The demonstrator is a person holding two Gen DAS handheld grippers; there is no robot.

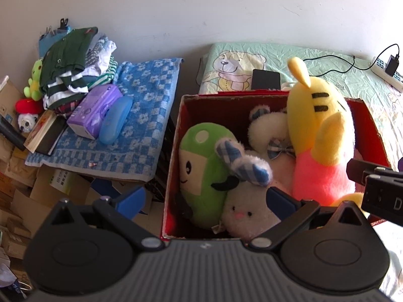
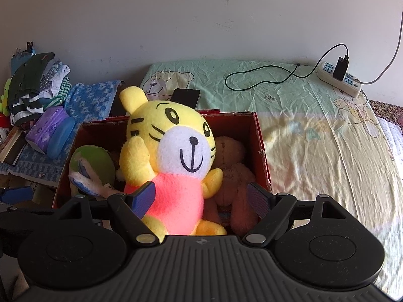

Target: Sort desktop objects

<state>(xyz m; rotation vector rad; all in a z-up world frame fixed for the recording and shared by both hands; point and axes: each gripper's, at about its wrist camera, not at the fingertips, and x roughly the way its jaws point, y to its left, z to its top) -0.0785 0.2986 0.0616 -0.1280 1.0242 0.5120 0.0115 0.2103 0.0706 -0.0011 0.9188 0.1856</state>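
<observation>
Clutter sits left of the red box [image 1: 176, 156]: a stack of folded clothes [image 1: 70, 68], a purple tissue pack [image 1: 94, 112] and a blue case [image 1: 115, 119] lie on a blue checked towel [image 1: 146, 105], with the case touching the tissue pack. Inside the box, at its left wall, stands a green plush [image 1: 201, 161]; a white bunny plush [image 1: 246, 211] leans against it, one checked ear across the green plush. Further right in the box sits the yellow tiger plush [image 2: 171, 146] in a pink shirt, upright, facing the right wrist camera, with a brown plush [image 2: 231, 166] tucked between it and the box's right wall. Behind the box, a black phone [image 2: 186, 97] lies on the pale green sheet [image 2: 302, 130], and well right of the box a power strip [image 2: 340, 79] rests near the wall.

The left gripper [image 1: 205, 198] hovers over the box's near edge, fingers spread wide. The right gripper [image 2: 201, 198] is spread too, its fingers either side of the tiger's pink body; the left finger [image 2: 144, 197] overlaps the shirt's edge, though whether it touches is unclear.
</observation>
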